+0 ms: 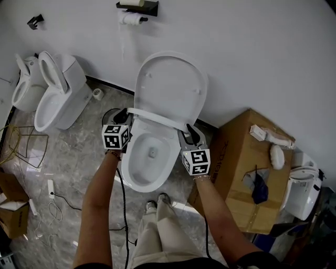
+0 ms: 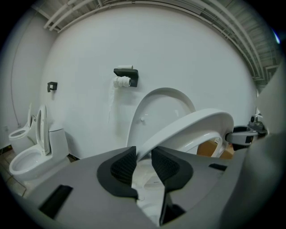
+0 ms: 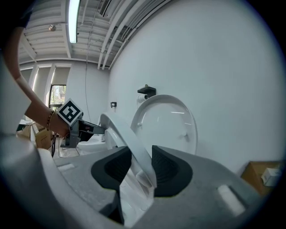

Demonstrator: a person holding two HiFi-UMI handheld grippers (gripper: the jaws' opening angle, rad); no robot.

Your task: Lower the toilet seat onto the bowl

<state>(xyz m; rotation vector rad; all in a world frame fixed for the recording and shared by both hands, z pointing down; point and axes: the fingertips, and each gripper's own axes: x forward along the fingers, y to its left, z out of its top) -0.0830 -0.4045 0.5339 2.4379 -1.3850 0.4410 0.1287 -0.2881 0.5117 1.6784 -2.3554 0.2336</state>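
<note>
The white toilet stands against the wall with its lid (image 1: pixel 169 84) upright. The toilet seat (image 1: pixel 157 117) hangs tilted partway down between the lid and the bowl (image 1: pixel 135 176). My left gripper (image 1: pixel 124 113) is shut on the seat's left rim, and my right gripper (image 1: pixel 189 129) is shut on its right rim. In the left gripper view the seat (image 2: pixel 196 127) arcs up to the right from between the pads (image 2: pixel 124 165) of my left gripper (image 2: pixel 143 159). The right gripper view shows the seat's edge (image 3: pixel 123 136) running between the jaws of my right gripper (image 3: pixel 142 163), with the lid (image 3: pixel 166 123) behind.
A second white toilet (image 1: pixel 55 97) stands to the left. A large cardboard box (image 1: pixel 239 173) with loose white parts sits close on the right. A toilet-paper holder (image 1: pixel 135 14) hangs on the wall above. Cables (image 1: pixel 52 202) lie on the marble floor; the person's shoes (image 1: pixel 157 202) stand before the bowl.
</note>
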